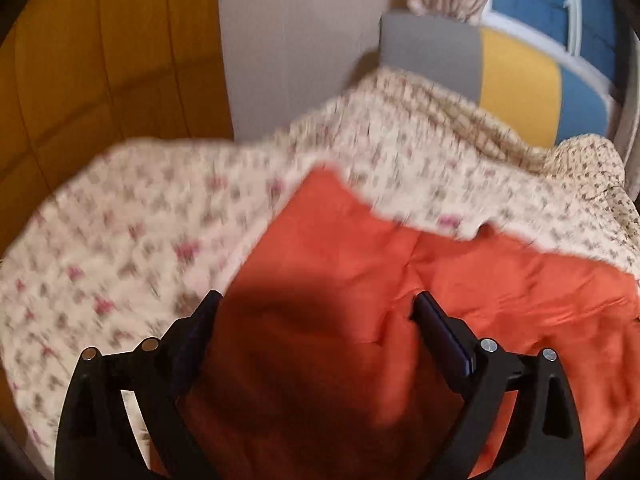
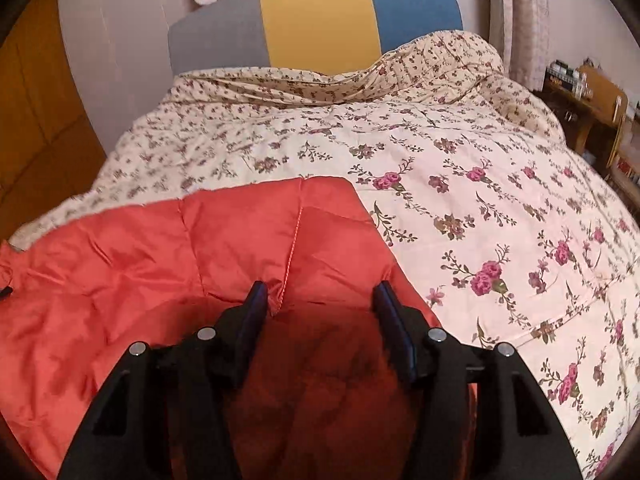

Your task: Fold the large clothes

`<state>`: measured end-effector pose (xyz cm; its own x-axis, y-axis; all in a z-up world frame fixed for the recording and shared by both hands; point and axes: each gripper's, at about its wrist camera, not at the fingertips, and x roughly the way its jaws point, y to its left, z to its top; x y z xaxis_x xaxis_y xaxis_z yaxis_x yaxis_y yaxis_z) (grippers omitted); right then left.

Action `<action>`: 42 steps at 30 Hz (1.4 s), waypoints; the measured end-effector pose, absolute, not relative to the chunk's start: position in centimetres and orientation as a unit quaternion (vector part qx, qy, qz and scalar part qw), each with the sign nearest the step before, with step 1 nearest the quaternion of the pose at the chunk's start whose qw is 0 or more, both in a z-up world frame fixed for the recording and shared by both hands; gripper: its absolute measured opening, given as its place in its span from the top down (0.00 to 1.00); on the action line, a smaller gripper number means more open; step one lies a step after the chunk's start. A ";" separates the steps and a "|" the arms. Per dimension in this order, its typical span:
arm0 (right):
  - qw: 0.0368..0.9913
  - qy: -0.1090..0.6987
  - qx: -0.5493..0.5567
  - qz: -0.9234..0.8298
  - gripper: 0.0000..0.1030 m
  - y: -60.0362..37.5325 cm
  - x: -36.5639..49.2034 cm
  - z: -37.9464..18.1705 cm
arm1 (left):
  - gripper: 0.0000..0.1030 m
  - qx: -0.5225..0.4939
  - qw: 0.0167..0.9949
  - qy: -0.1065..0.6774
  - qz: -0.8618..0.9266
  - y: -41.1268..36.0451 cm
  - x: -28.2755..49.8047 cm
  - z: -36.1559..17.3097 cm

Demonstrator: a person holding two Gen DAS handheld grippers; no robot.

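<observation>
An orange-red quilted garment (image 1: 460, 280) lies spread on a floral bed cover (image 1: 120, 220). My left gripper (image 1: 318, 300) hangs open just above the garment, fingers wide apart, nothing between them. The left wrist view is blurred by motion. In the right wrist view the same garment (image 2: 160, 248) fills the lower left, with a stitched seam running down its middle. My right gripper (image 2: 320, 292) is open over the garment, its fingers on either side of the seam, holding nothing.
The floral bed cover (image 2: 480, 200) covers the bed. A grey, yellow and blue headboard (image 2: 316, 24) stands at the far end. A wooden wardrobe (image 1: 100, 60) is at the left. A wooden desk (image 2: 592, 108) with small items stands at the right.
</observation>
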<state>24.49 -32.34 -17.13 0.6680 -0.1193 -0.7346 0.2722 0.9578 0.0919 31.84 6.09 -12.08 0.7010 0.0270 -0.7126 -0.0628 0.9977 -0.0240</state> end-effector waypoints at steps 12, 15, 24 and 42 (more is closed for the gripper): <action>0.907 0.394 0.103 -0.109 0.43 -32.6 25.3 -18.2 | 0.03 -0.115 0.899 0.422 -0.030 8.2 34.2 -15.2; 0.908 0.391 0.103 -0.108 0.43 -32.7 25.1 -18.1 | 0.03 -0.116 0.902 0.414 -0.026 8.2 33.4 -14.8; 0.911 0.386 0.091 -0.112 0.40 -32.1 24.3 -17.2 | 0.03 -0.137 0.940 0.311 -0.012 10.8 21.4 -11.6; 0.927 0.359 0.104 -0.039 0.34 -27.0 13.7 -12.5 | 0.03 -0.194 0.926 0.322 -0.031 13.6 11.2 -13.3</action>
<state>13.75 -27.05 -12.54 0.7387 0.0018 -0.6740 0.1479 0.9752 0.1648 11.23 13.60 -13.28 0.7910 -0.1824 -0.5840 -0.0679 0.9225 -0.3800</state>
